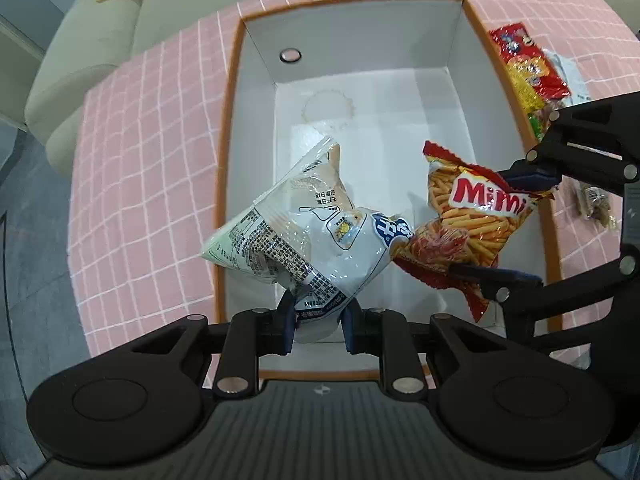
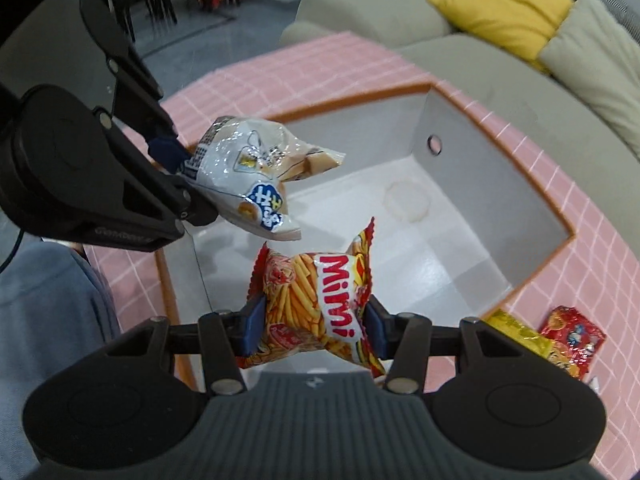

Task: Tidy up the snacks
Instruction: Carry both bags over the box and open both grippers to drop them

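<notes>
Mimi packet (image 2: 316, 308), upright, above box (image 2: 460, 152)

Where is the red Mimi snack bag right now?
The Mimi bag is clamped in the right gripper, hanging in the air over the open white box, just beside the white snack bag held by the left gripper.

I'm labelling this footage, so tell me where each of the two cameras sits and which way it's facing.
Left wrist: sits on the left gripper, looking steeply down into the white cardboard box with orange rim; its fingers pinch a white plastic snack bag; the right gripper enters from the right.
Right wrist: sits on the right gripper, looking down at the box from another side; its fingers clamp a red Mimi snack bag; a blue sleeve shows.
Shared: both bags, box, pink checked tablecloth, beige sofa.
</notes>
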### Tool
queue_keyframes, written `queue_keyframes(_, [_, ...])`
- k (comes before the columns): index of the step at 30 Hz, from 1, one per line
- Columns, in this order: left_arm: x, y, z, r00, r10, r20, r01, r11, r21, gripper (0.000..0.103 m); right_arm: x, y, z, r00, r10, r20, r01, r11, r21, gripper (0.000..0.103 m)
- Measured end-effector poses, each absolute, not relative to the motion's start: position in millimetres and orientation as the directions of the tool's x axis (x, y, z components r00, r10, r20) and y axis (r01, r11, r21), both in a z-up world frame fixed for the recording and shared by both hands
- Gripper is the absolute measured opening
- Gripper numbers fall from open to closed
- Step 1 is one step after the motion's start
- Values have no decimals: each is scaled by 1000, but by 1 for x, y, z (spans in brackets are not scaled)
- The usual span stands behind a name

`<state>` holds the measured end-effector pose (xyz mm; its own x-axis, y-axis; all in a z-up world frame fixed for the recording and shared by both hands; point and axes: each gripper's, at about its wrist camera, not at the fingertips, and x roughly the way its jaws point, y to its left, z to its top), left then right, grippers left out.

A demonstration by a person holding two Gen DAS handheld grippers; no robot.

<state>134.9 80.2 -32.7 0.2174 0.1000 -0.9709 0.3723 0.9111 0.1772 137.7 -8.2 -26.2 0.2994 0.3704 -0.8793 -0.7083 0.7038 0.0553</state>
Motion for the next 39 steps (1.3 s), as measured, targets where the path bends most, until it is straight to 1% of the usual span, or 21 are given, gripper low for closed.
queue_keyframes(7, [140, 74, -43, 203, 96, -974, 416, 892, 175, 26, 139, -4, -43, 232, 338, -912, -709, 701, 79, 49])
queue_keyframes(10, [141, 73, -42, 199, 73, -977, 433, 888, 154, 25, 136, -2, -46, 236, 312, -920, -721, 691, 49, 50])
queue_keyframes(14, [141, 71, -40, 199, 39, -979, 457, 880, 128, 25, 138, -4, -45, 218, 316, -924, -728, 683, 62, 50])
queue_keyframes(18, [143, 69, -49, 177, 64, -982, 453, 880, 139, 24, 138, -1, -47, 208, 292, -933, -741, 671, 44, 50])
queue_keyframes(21, [146, 68, -54, 165, 56, -985, 440, 889, 125, 25, 136, 0, -47, 205, 283, -937, -744, 667, 38, 51])
queue_keyframes(24, [145, 69, -55, 165, 64, -984, 437, 890, 131, 26, 134, 1, -46, 200, 278, -940, -748, 663, 37, 52])
queue_keyframes(25, [144, 70, -54, 166, 64, -984, 434, 891, 131, 30, 134, 2, -46, 200, 277, -940, -750, 661, 36, 52])
queue_keyframes(26, [145, 70, -54, 166, 62, -984, 432, 893, 129, 36, 132, 2, -44, 202, 277, -939, -751, 659, 33, 52])
queue_keyframes(27, [144, 69, -53, 170, 59, -984, 429, 894, 128, 39, 132, 2, -43, 206, 276, -939, -753, 658, 28, 52])
queue_keyframes(29, [140, 71, -49, 184, 57, -981, 425, 895, 132, 40, 130, 2, -40, 213, 276, -937, -755, 656, 22, 55])
queue_keyframes(31, [136, 72, -44, 198, 51, -979, 421, 897, 132, 40, 128, 2, -36, 223, 279, -934, -753, 658, 17, 65])
queue_keyframes(33, [134, 74, -39, 207, 42, -977, 418, 900, 127, 43, 127, 2, -33, 232, 281, -931, -754, 657, 11, 68])
queue_keyframes(35, [132, 74, -34, 217, 34, -976, 414, 902, 123, 54, 124, 2, -29, 238, 282, -929, -756, 654, 5, 68])
queue_keyframes(37, [129, 74, -28, 232, 32, -972, 413, 902, 128, 58, 122, 1, -26, 248, 284, -926, -757, 654, -2, 73])
queue_keyframes(39, [126, 73, -22, 247, 34, -968, 412, 901, 137, 60, 121, 0, -23, 258, 283, -923, -757, 654, -11, 76])
